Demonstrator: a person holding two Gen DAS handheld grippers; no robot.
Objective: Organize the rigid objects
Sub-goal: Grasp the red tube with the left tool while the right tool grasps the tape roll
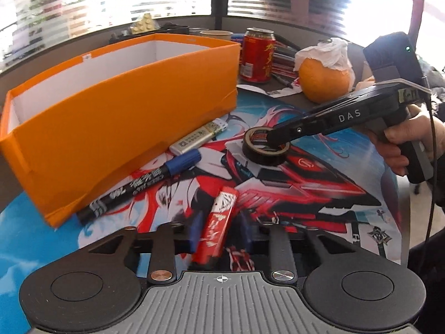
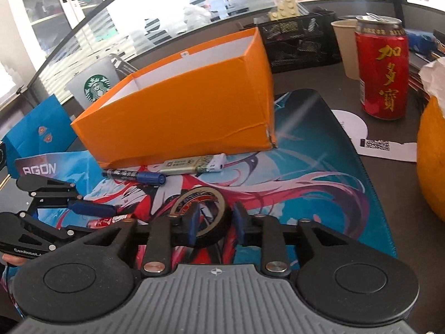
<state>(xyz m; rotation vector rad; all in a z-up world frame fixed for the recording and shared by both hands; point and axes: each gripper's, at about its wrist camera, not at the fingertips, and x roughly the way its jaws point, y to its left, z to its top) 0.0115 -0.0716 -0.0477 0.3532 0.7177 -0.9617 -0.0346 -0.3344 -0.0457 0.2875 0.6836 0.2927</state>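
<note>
**Two grips that could each slip near the box**

From the left wrist camera we see our left gripper [image 1: 217,239] with its blue fingers either side of a red and white packet [image 1: 215,232] lying on the printed mat [image 1: 319,194]. We cannot tell whether the pads touch it; if they only pinch its near end, it may swing or drop on lifting. Our right gripper [image 1: 274,140] reaches into the black tape roll [image 1: 265,150], which sits flat on the mat. The orange box [image 1: 111,128] stands just behind, with a blue-capped marker [image 1: 139,186] and a silver lighter [image 1: 198,137] lying along its base.

From the right wrist camera, one finger is inside the roll's hole and the other outside its wall, so the jaws straddle the wall [image 2: 207,222]; whether they are closed on it we cannot tell. A thin wall grip could let the roll tilt and roll away. The red can [image 2: 382,69] and the orange fruit [image 2: 431,161] stand well to the right; a wide swing could knock the can.
</note>
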